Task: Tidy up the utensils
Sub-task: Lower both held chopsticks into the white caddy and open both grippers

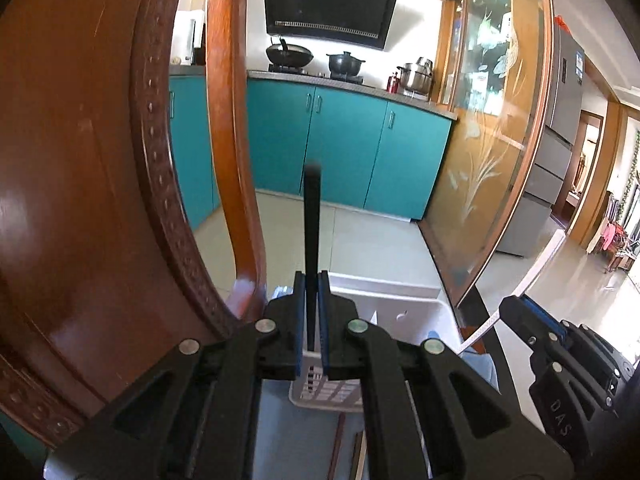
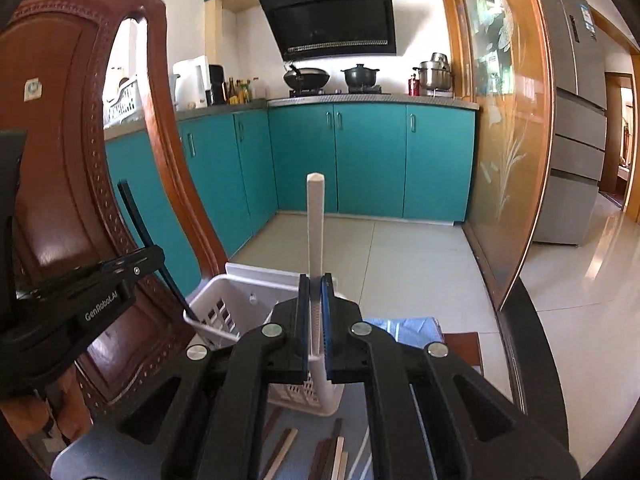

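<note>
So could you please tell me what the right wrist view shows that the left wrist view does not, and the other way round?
Only the right wrist view shows the bottles on the counter and loose chopsticks lying near the camera; it also shows the left gripper from the side. Only the left wrist view shows the black chopstick end-on between its pads, and the right gripper from the side. Both show the white basket, wooden chair, range hood and teal cabinets.
</note>
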`<state>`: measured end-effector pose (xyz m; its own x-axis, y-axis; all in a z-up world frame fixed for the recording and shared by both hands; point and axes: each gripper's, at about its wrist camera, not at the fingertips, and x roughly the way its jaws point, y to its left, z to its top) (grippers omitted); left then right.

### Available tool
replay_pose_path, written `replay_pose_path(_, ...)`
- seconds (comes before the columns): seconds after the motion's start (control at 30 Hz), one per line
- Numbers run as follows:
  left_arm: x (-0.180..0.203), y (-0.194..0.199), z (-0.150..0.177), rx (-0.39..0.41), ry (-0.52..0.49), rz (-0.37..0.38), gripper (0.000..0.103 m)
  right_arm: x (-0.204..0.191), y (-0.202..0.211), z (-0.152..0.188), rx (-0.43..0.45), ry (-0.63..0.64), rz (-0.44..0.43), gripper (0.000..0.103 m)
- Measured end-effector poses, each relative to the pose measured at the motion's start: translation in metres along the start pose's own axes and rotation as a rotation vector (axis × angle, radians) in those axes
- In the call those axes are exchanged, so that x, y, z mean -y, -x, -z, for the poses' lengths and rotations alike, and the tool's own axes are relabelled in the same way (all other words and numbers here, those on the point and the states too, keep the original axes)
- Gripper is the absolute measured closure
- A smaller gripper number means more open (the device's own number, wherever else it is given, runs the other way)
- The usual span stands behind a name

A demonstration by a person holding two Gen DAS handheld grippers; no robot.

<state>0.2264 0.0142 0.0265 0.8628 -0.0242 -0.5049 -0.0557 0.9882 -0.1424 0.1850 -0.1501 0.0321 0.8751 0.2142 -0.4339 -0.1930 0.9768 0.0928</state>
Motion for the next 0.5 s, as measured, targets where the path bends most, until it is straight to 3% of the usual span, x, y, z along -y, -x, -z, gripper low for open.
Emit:
replay_pose_path(0.07,0.002,-0.003,-0.001,-0.002,0.001,0.003,0.096,-0.001,0.002,0.004,-0.005,0.009,0.003,0.095)
replay_pose_path(0.2,0.004,0.006,0.004,0.011,-0.01,0.005,0.093,-0.003,0.018,0.011,0.015,0.019,0.002,0.075)
replay_pose_path(0.3,0.006,0.02,0.01,0.029,-0.027,0.017,0.081,0.001,0.042,0.016,0.059,0.006,-0.021,0.059)
replay_pose_path(0.5,0.016,0.049,0.047,0.033,-0.116,0.048,0.071,0.022,0.079,0.036,0.098,-0.073,-0.055,0.053)
